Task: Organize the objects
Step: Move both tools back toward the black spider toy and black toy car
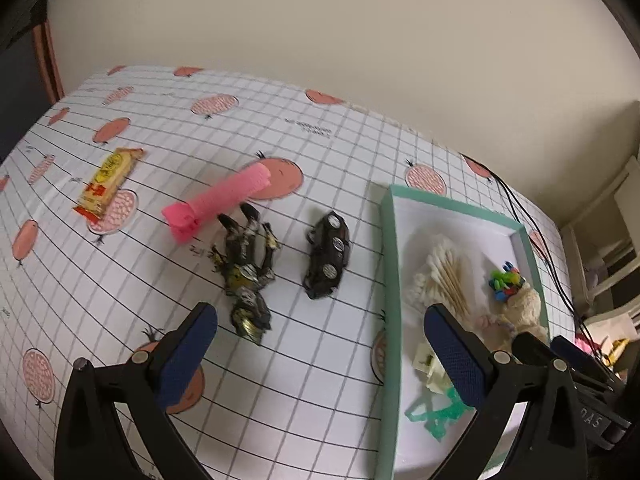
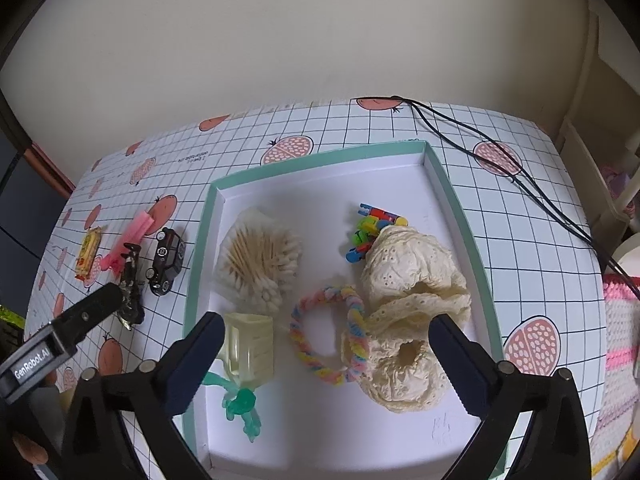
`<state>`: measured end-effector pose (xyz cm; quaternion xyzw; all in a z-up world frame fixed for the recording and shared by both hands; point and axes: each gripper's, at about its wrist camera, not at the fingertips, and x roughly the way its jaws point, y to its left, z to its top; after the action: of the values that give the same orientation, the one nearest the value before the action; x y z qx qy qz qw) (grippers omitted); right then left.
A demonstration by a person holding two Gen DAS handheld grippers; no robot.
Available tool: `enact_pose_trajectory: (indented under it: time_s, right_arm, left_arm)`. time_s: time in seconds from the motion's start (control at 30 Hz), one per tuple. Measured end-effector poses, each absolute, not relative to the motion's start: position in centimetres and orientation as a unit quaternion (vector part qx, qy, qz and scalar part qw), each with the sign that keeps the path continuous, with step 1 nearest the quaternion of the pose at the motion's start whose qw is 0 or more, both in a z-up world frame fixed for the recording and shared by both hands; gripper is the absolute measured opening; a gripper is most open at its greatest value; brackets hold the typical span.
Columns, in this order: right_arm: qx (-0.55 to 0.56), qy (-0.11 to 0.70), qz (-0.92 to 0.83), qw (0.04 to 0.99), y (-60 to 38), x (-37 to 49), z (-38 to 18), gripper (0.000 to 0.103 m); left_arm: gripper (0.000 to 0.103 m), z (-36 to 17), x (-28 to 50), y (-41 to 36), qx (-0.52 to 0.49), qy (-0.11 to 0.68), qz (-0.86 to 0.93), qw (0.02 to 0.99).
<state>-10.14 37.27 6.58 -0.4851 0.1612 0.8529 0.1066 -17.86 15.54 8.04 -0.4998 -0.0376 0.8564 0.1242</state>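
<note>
On the pomegranate-print tablecloth lie a pink hair roller [image 1: 224,204], a dark toy figure [image 1: 246,276], a black toy car [image 1: 328,254] and a yellow snack bar [image 1: 108,182]. My left gripper [image 1: 324,340] hangs open just short of the figure and holds nothing. A teal-rimmed white tray [image 2: 460,216] holds cotton swabs [image 2: 260,264], cream lace cloth [image 2: 412,292], a braided pastel ring [image 2: 332,332], a colourful clip toy [image 2: 372,228], a pale plastic block [image 2: 252,348] and a green rubber figure [image 2: 240,404]. My right gripper [image 2: 328,356] is open above the tray's near half, empty.
Two black cables [image 2: 520,176] run across the table's back right corner. A pink knitted item [image 2: 620,320] sits beyond the right edge. The wall stands close behind the table. The left tool's finger [image 2: 104,300] shows in the right wrist view, next to the dark figure [image 2: 132,292].
</note>
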Motion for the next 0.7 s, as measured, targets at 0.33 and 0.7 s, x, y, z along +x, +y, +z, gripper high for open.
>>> enact_pose_trajectory:
  time_s: [0.33, 0.7]
  right_arm:
    - [-0.486, 0.161, 0.852, 0.108, 37.2, -10.3, 6.4, 0.103]
    - [-0.468, 0.16, 0.864, 0.099, 35.3, -11.2, 8.1, 0.103]
  left_arm:
    - [0.103, 8.3, -18.1, 15.1, -0.5, -0.05, 0.854, 0.131]
    - [0.103, 10.2, -19.8, 10.4, -0.482, -0.085, 0.864, 0.118]
